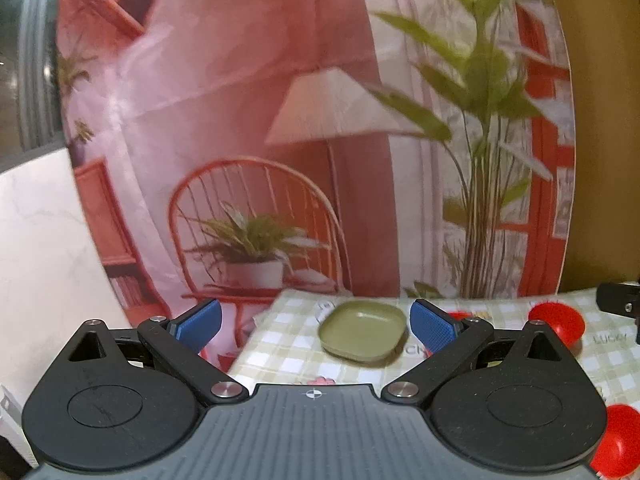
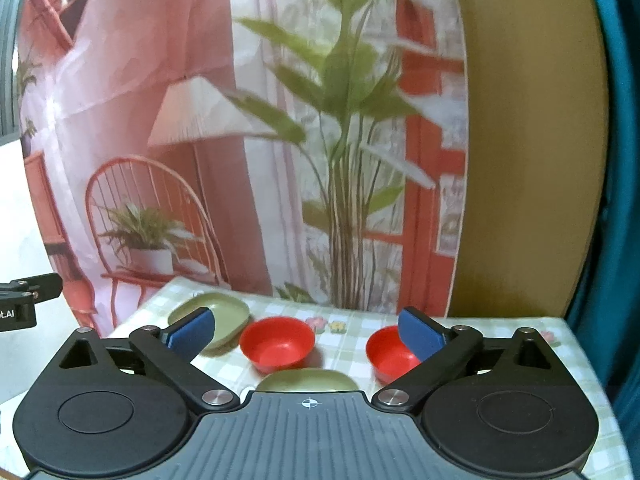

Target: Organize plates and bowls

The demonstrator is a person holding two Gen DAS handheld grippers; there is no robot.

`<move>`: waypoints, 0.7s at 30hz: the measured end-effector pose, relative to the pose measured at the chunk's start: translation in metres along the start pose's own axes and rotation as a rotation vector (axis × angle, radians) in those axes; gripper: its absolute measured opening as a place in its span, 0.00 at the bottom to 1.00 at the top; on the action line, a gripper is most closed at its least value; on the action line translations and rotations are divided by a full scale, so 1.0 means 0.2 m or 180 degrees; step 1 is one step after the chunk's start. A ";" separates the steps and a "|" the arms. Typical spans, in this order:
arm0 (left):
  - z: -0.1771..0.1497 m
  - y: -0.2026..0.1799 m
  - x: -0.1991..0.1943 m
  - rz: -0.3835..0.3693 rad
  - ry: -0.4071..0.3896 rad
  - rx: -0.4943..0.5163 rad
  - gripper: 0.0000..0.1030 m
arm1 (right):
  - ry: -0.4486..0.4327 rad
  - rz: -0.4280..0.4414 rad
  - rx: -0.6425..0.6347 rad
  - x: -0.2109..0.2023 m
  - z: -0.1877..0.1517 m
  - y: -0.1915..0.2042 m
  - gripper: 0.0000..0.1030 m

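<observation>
A green square plate (image 1: 362, 332) lies on the checked tablecloth (image 1: 280, 360), just ahead of my left gripper (image 1: 316, 312), whose blue pads stand wide apart with nothing between them. Red bowls (image 1: 558, 322) sit to its right. In the right wrist view the same green plate (image 2: 216, 316) is at the left. Two red bowls (image 2: 278, 344) (image 2: 390, 354) stand upright ahead, and a second green plate (image 2: 308, 380) lies closest, partly hidden by the gripper body. My right gripper (image 2: 308, 318) is open and empty above them.
A printed backdrop (image 1: 280, 160) of a chair, lamp and plant stands right behind the table. The table's left edge (image 1: 256, 340) drops off near the green plate. A white marbled wall (image 1: 40, 240) is at the left, a teal curtain (image 2: 616, 200) at the right.
</observation>
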State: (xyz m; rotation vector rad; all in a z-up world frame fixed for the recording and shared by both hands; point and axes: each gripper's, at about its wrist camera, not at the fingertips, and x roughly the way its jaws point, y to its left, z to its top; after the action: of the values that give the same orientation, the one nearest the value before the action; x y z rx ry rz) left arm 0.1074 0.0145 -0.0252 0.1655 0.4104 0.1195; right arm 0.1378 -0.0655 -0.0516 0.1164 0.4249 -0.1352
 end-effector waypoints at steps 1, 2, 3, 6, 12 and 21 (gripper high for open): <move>-0.02 0.00 0.04 -0.0034 0.0041 0.0005 0.97 | 0.0035 0.0013 0.0000 0.03 -0.02 0.00 0.93; -0.04 -0.01 0.07 -0.0069 0.0094 0.0003 0.96 | 0.0072 0.0025 -0.0004 0.07 -0.03 0.00 0.91; -0.07 -0.01 0.11 -0.0105 0.0156 -0.0010 0.95 | 0.0109 0.0032 -0.0007 0.10 -0.06 0.00 0.88; -0.17 -0.01 0.22 -0.0250 0.0425 -0.0102 0.86 | 0.0234 0.0084 0.0006 0.18 -0.13 -0.01 0.85; -0.40 -0.03 0.36 -0.0275 0.0869 -0.0190 0.82 | 0.0507 0.0177 -0.0025 0.31 -0.29 0.00 0.65; -0.61 -0.09 0.44 -0.0447 0.1421 -0.0272 0.78 | 0.0826 0.0314 -0.0112 0.40 -0.47 0.01 0.51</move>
State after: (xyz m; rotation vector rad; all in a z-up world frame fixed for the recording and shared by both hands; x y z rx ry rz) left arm 0.1391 0.0270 -0.1732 0.0232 0.8585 0.0342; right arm 0.1726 -0.0580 -0.1696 0.1205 0.6788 -0.0151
